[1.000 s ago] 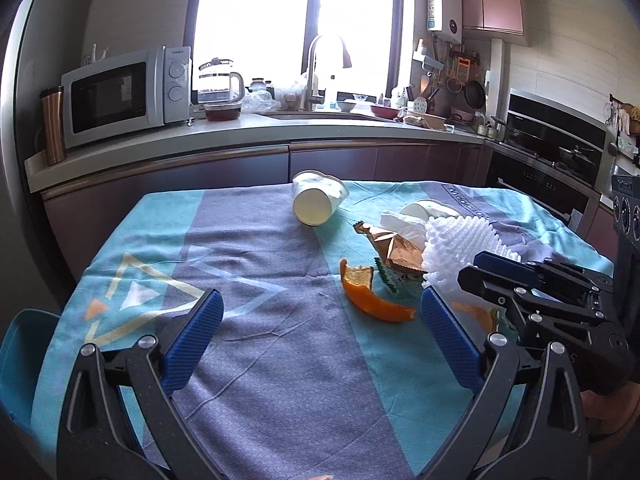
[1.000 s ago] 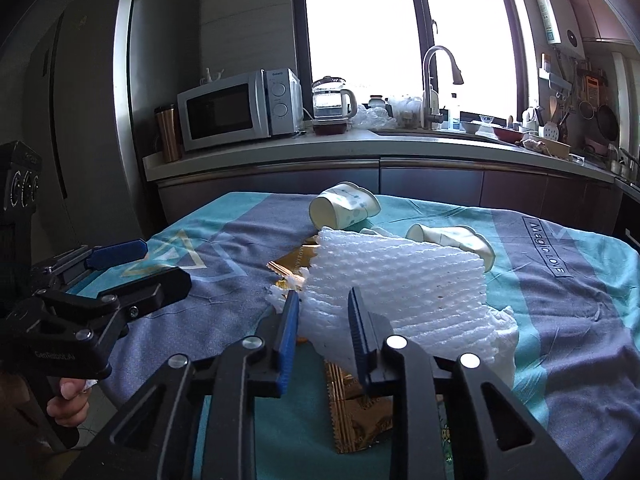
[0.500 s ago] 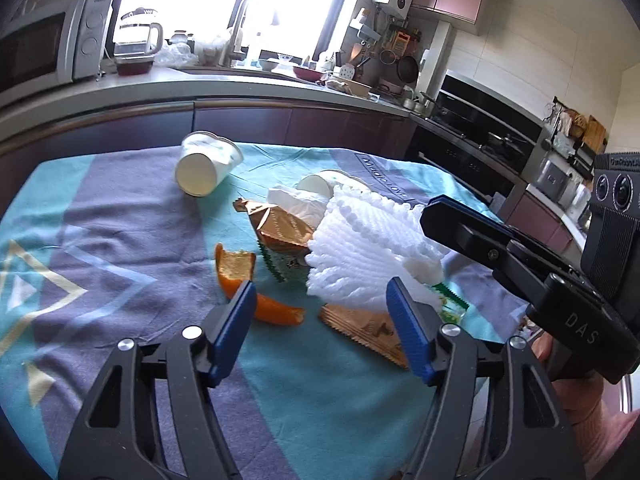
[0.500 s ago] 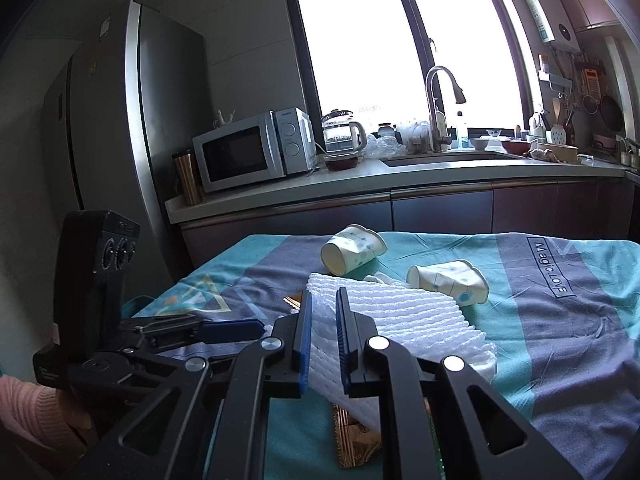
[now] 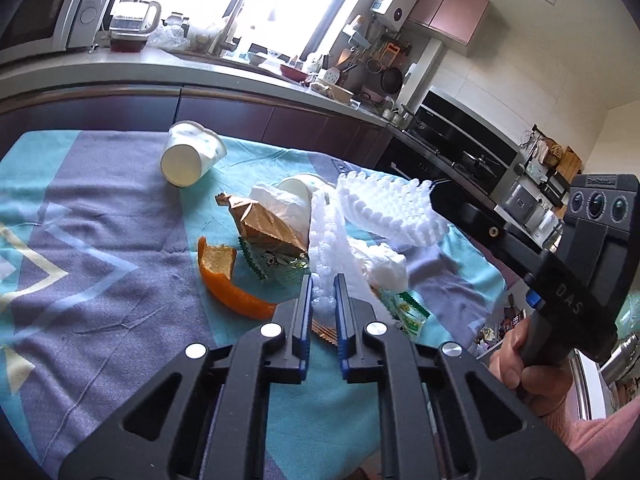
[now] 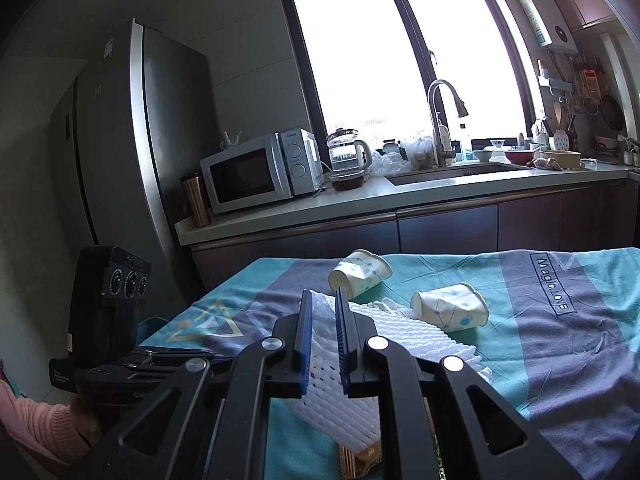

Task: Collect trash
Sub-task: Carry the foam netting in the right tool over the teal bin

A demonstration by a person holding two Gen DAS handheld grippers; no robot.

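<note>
A white foam net (image 5: 384, 208) hangs above the table, held at two ends. My left gripper (image 5: 323, 292) is shut on its lower end. My right gripper (image 6: 322, 312) is shut on its other end (image 6: 404, 332); its black body (image 5: 520, 256) shows in the left wrist view. On the cloth lie an orange peel (image 5: 228, 280), a brown wrapper (image 5: 268, 228), a green wrapper (image 5: 404, 308), white tissue (image 5: 384, 264) and two tipped paper cups (image 5: 188, 156) (image 6: 452, 304).
The table wears a teal and purple cloth (image 5: 100, 280). Behind it runs a kitchen counter (image 6: 400, 196) with a microwave (image 6: 256, 172), kettle and sink. A tall fridge (image 6: 136, 160) stands to the left. An oven (image 5: 460, 140) is at the right.
My left gripper swung right to the foam net and closed on its lower end. My right gripper lifted the net higher off the table.
</note>
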